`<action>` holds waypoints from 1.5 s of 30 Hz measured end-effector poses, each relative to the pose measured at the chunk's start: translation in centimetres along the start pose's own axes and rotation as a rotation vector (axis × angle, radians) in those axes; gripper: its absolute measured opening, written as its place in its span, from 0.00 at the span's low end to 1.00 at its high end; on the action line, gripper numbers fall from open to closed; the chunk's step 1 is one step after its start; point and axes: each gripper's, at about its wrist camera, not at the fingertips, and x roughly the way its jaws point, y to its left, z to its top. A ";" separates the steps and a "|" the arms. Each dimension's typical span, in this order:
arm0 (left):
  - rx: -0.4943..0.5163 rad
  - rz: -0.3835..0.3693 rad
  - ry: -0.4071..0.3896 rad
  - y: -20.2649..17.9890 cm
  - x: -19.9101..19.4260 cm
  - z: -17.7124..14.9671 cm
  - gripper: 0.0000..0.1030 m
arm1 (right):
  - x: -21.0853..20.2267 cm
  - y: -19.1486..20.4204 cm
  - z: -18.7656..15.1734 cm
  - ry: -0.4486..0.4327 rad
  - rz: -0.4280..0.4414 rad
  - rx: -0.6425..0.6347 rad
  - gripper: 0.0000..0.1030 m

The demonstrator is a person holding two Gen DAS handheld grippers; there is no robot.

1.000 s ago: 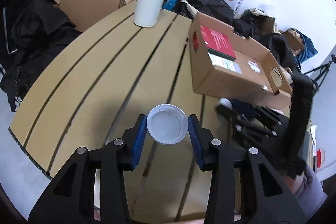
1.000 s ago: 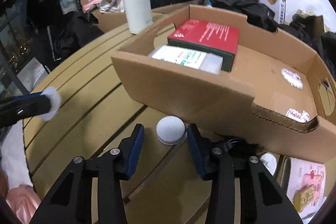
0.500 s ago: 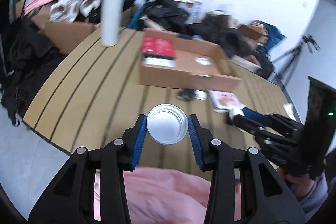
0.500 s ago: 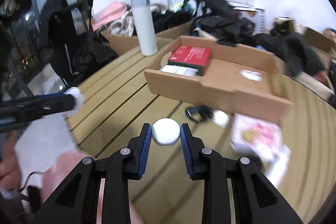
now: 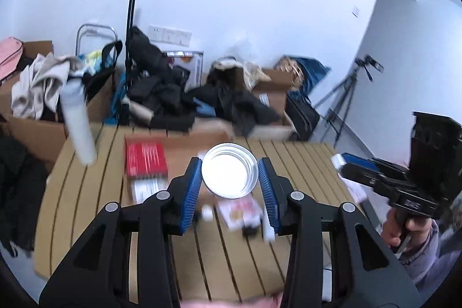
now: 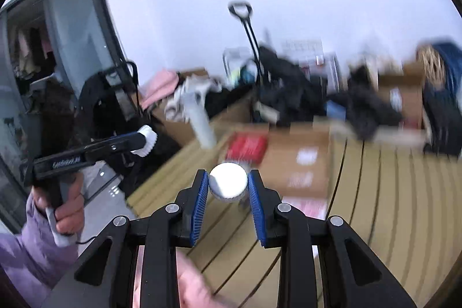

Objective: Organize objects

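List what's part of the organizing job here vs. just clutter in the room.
In play:
- clear jar, held in the left gripper
- white cap, held in the right gripper
- cardboard box with the red book
- wooden table

Lying about:
- white bottle
- clothes pile
- tripod

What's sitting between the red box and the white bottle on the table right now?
Nothing: the left wrist view shows only bare table slats between the red box and the white bottle.
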 end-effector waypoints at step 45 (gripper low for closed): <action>0.013 0.372 0.252 3.7 0.3 -0.5 0.95 | 10.3 -3.9 6.7 0.327 -0.166 -0.043 0.69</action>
